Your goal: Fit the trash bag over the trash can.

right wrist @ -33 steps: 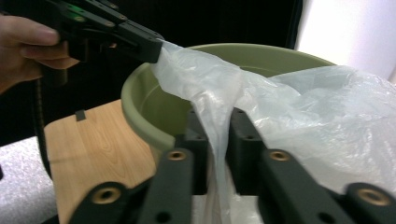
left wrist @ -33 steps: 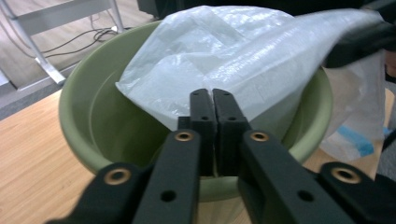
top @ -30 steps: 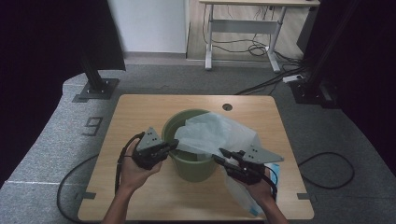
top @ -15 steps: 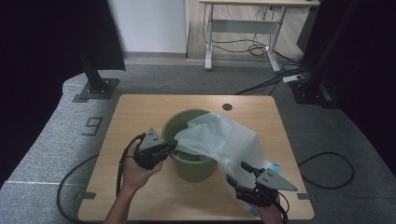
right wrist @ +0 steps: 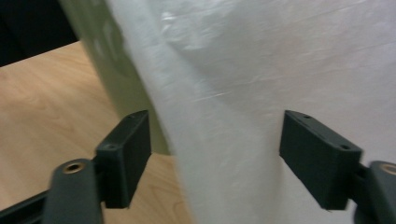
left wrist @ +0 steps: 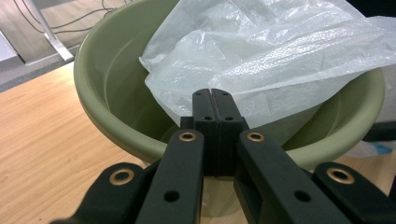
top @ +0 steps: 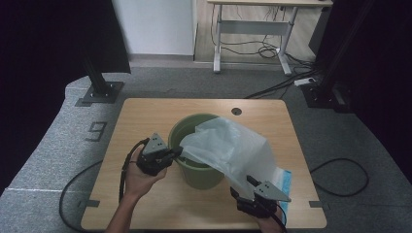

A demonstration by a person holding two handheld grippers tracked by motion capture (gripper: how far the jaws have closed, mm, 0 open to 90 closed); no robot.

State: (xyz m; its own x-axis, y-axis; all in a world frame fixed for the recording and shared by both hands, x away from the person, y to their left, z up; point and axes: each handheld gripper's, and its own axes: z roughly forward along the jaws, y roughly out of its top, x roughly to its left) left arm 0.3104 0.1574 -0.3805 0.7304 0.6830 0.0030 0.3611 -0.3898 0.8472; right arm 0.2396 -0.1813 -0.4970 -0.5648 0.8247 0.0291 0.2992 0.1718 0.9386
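A green bucket (top: 197, 174) (left wrist: 109, 88) (right wrist: 105, 51) stands mid-table. A translucent plastic bag (top: 235, 145) (left wrist: 280, 56) (right wrist: 280, 70) lies across its rim and hangs down its right side. My left gripper (top: 179, 151) (left wrist: 211, 95) rests at the bucket's left rim, shut on the bag's near edge. My right gripper (top: 241, 187) (right wrist: 215, 158) is low near the table's front right, by the bag's hanging end. Its jaws have just been opening. They stand apart with the bag between them, and neither pad presses on it.
A blue and white flat packet (top: 285, 182) lies on the wooden table (top: 145, 116) under the bag's right end. A round hole (top: 236, 111) sits in the tabletop behind the bucket. Cables trail from both grippers over the table's front edge.
The right gripper has dropped from beside the bucket's rim toward the table's front right, and its jaws have spread. The bag now drapes lower on that side. The left gripper has kept still.
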